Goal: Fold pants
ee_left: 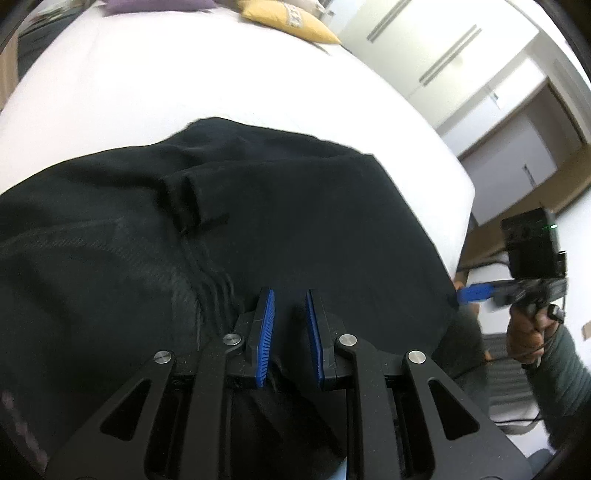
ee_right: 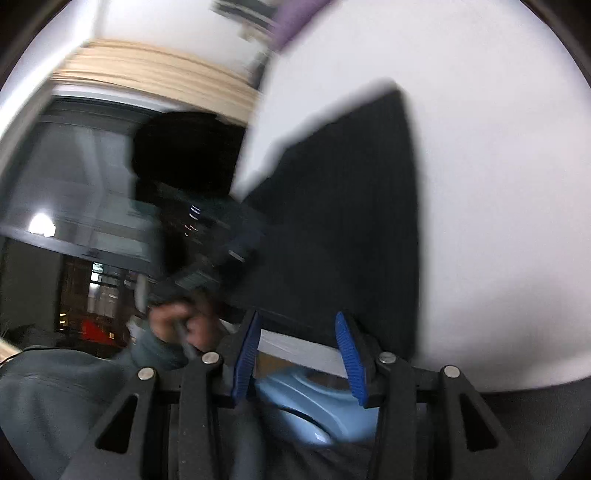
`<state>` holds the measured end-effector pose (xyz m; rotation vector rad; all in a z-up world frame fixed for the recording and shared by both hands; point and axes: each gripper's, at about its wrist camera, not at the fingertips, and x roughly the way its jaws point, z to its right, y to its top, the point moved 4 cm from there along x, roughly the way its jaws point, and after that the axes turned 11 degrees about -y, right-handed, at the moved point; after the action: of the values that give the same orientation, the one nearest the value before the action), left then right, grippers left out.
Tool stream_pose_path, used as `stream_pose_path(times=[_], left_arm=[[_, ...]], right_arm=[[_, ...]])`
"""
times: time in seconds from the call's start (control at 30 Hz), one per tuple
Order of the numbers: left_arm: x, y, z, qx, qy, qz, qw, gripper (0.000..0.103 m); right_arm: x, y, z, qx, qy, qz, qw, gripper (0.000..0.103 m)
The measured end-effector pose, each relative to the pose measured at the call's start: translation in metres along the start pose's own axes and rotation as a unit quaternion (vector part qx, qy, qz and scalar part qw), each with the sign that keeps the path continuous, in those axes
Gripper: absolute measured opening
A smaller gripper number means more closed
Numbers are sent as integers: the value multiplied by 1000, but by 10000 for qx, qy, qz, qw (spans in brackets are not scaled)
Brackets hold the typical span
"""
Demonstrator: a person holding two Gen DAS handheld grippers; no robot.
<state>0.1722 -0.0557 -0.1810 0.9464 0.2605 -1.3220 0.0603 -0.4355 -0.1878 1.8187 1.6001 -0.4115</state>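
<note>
Black pants (ee_left: 258,221) lie spread on a white bed (ee_left: 184,85), reaching its near right corner. My left gripper (ee_left: 290,295) sits low over the near part of them, its blue pads close together with a fold of black cloth bunched between them; creases fan out from there. My right gripper (ee_left: 469,294), held by a hand (ee_left: 524,332), touches the pants' edge at the bed's side. The right wrist view is blurred: the right gripper (ee_right: 297,317) has its jaws apart, tips at the hem of the pants (ee_right: 340,221), and nothing is pinched.
A yellow pillow (ee_left: 291,18) and a purple one (ee_left: 159,5) lie at the bed's far end. White wardrobe doors (ee_left: 443,48) stand beyond the bed's right edge. A light blue object (ee_right: 306,402) is on the floor below the right gripper. The left hand (ee_right: 181,325) is blurred.
</note>
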Motion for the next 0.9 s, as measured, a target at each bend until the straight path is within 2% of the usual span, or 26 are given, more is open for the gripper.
stream_pose_path(times=[0.1,0.13,0.2,0.23,0.27,0.33,0.37,0.4,0.43,0.5,0.57,0.67,0.7,0.73,0.8,0.9], left_arm=[[-31,-14,2,-203,27,317,9993,17],[-43,-20,1,-285,25,448,9986,17],[-72,-35,-1,-491,-21,724,9962,20],[-84,-41,-2,-575,-53,839,9948,33],[-104,-51,-6,-706,-78,1048,9920,69],[-140,-69,-15,-1006,5,1615,9817,100],[-157,-77,-21,-1166,30,1887,9751,100],[-174,-87,-28,-1379,-21,2121,9675,100],[-190,-99,-38,-1645,-101,2298,9592,100],[-212,-118,-57,-2100,-161,2611,9420,100],[-224,-142,-79,-2674,-301,2865,9195,100],[-225,-170,-109,-3489,-647,3082,8827,100],[-224,-174,-117,-3655,-687,3154,8730,100],[-223,-177,-123,-3718,-702,3201,8685,100],[-220,-177,-132,-3764,-685,3208,8664,100],[-214,-170,-137,-3785,-859,3243,8627,100]], right_arm=[[-1,30,-33,-237,689,538,9959,55],[5,41,-42,-301,912,598,9936,60],[30,57,-48,-257,1152,520,9916,61],[47,64,-44,-143,1239,386,9914,61],[64,66,-36,-29,1219,233,9923,63],[100,64,-17,263,671,-148,9973,74],[119,61,-4,460,281,-348,9979,47],[125,59,4,472,-4,-309,9984,32],[122,59,9,556,6,-259,9981,28],[106,61,11,878,498,-92,9949,39],[90,61,2,877,852,113,9924,65],[78,60,-11,851,1329,270,9871,67],[78,60,-16,843,1469,310,9851,67],[83,60,-20,840,1573,328,9834,67],[98,57,-27,873,1617,269,9826,67],[105,47,-26,931,1651,159,9817,67]])
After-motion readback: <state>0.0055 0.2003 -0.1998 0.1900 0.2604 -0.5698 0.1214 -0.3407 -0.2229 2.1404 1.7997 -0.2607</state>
